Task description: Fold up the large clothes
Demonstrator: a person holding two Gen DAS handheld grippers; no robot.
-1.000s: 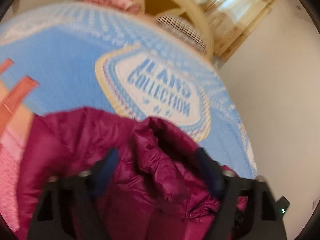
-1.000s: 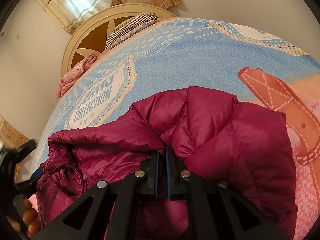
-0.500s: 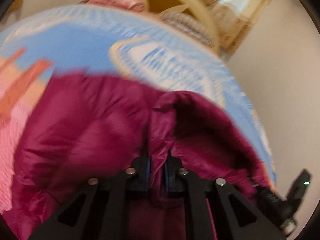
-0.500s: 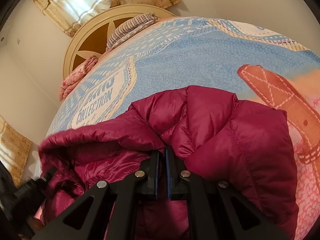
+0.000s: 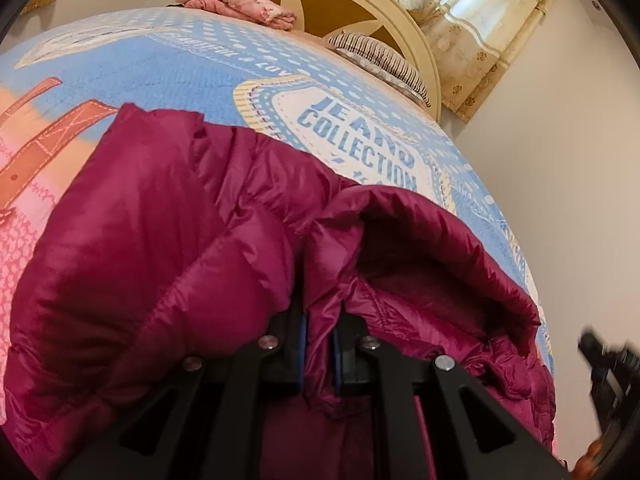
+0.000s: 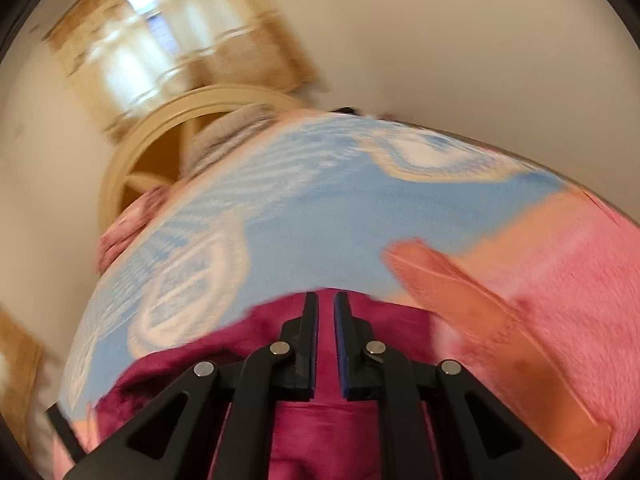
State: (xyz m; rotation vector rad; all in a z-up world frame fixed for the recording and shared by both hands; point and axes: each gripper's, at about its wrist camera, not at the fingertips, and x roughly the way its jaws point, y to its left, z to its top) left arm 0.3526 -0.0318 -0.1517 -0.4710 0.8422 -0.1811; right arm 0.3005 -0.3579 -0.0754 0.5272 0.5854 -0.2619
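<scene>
You are mid-fold on the magenta puffer jacket [image 5: 168, 248], which lies bunched on the bed's blue-and-pink printed blanket [image 5: 168, 68], toward the bed's foot edge nearest you and well apart from the headboard [image 5: 352, 4] end, where a folded pink cloth [image 5: 240, 4] and a striped pillow [image 5: 380, 56] sit.

Starting on your left: the left gripper [image 5: 319, 350] has its fingers [image 5: 294, 344] drawn together on a pinch of the jacket's shiny fabric, a ridge of it standing up between them. To the right of that pinch the hood or collar opening gapes, unflattened, so the fold is not yet laid down.

On your right: the right gripper [image 6: 326, 340] hangs above the jacket's [image 6: 320, 432] near portion, fingers [image 6: 310, 344] almost together with only a narrow slot between them and no fabric in it. That view is blurred, so whether the tips brush the jacket cannot be told.

Next, judged from this, you need a 2nd hold: spread the right fingers, take the loose edge beside the hood, then carry both holds across together so the padded layers land flat instead of ballooning.
</scene>
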